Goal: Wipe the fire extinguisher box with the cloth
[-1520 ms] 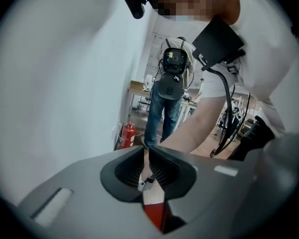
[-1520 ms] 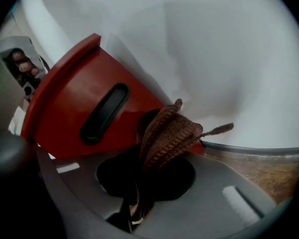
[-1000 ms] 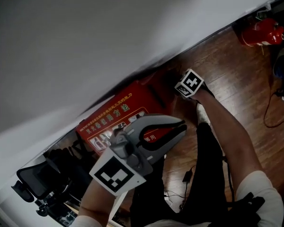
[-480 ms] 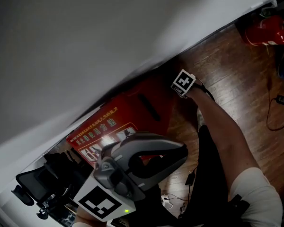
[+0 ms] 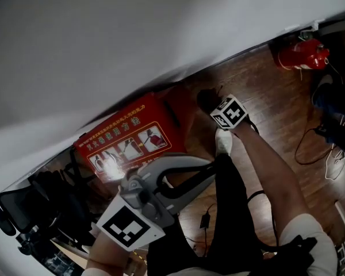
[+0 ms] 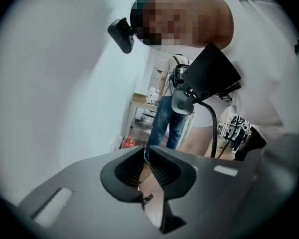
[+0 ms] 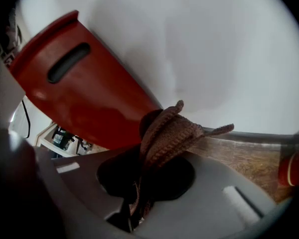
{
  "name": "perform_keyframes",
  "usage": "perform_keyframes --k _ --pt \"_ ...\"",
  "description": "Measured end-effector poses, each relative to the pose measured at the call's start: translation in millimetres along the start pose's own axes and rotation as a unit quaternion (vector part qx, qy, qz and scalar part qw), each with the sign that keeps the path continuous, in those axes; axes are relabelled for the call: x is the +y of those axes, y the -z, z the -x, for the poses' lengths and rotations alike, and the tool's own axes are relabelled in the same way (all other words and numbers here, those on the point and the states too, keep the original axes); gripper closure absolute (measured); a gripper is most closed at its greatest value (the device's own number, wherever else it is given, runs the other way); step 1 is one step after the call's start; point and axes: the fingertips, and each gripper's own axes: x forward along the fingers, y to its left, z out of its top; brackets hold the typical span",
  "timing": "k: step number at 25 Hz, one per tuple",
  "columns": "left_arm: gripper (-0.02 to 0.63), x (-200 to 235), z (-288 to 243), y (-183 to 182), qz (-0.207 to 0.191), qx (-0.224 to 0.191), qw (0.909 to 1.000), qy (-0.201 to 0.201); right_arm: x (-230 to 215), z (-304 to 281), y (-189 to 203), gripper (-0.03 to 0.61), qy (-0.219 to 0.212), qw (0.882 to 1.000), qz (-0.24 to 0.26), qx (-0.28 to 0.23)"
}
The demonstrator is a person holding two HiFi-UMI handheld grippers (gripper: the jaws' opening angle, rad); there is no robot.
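Observation:
The red fire extinguisher box stands on the wooden floor against the white wall, its printed front toward me. My right gripper is at the box's right end, shut on a brown knitted cloth that bunches out past the jaws. In the right gripper view the box's red side with its dark slot handle lies just beyond the cloth; whether they touch is unclear. My left gripper hangs in front of the box, jaws shut on nothing, and points away from it.
A red fire extinguisher stands by the wall at the far right. Cables trail over the floor. A black office chair sits left of the box. A person in jeans stands further down the room.
The head view has swung. My right gripper with the cloth has shifted a little at the box's right end. The left gripper stays shut in front of the box.

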Motion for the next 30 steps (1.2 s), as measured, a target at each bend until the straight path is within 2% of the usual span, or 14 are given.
perform_keyframes --k 2,7,10,12,14,16,19,21,25,30 --pt "0.583 -11.9 12.0 -9.4 -0.002 -0.006 0.9999 -0.011 21.7 31.7 4.5 0.528 0.006 1.000 -0.002 -0.010" --pt "0.583 -55.3 46.5 -17.0 -0.034 -0.044 0.9979 -0.033 75.6 99.7 11.4 0.528 0.040 0.998 0.010 -0.050" --pt "0.583 -97.9 81.8 -3.0 -0.048 -0.060 0.9964 -0.036 130.4 120.7 19.7 0.528 0.054 0.994 -0.004 -0.098" --pt "0.583 -129.8 110.1 11.0 -0.057 -0.066 0.9956 -0.033 169.1 128.6 23.6 0.528 0.057 0.987 -0.031 -0.144" --pt "0.583 -160.7 140.7 29.8 -0.056 -0.058 0.9961 -0.036 207.1 129.8 30.6 0.528 0.060 0.980 -0.056 -0.181" --pt "0.583 -186.3 170.1 48.0 -0.061 -0.043 0.9963 -0.044 239.2 124.2 40.4 0.528 0.067 0.978 -0.063 -0.188" --pt "0.583 -210.1 204.6 67.4 -0.050 -0.037 0.9962 -0.062 269.4 111.5 49.4 0.528 0.074 0.984 -0.039 -0.156" --pt "0.583 -212.4 216.2 70.7 -0.042 -0.054 0.9946 -0.077 276.9 104.2 47.8 0.528 0.078 0.990 -0.002 -0.116" --pt "0.583 -196.2 215.7 85.7 -0.026 -0.074 0.9911 -0.108 268.7 93.2 25.6 0.528 0.086 0.992 0.071 -0.057" --pt "0.583 -167.4 202.2 101.3 -0.009 -0.090 0.9879 -0.126 234.5 69.8 3.4 0.528 0.092 0.989 0.112 -0.007"
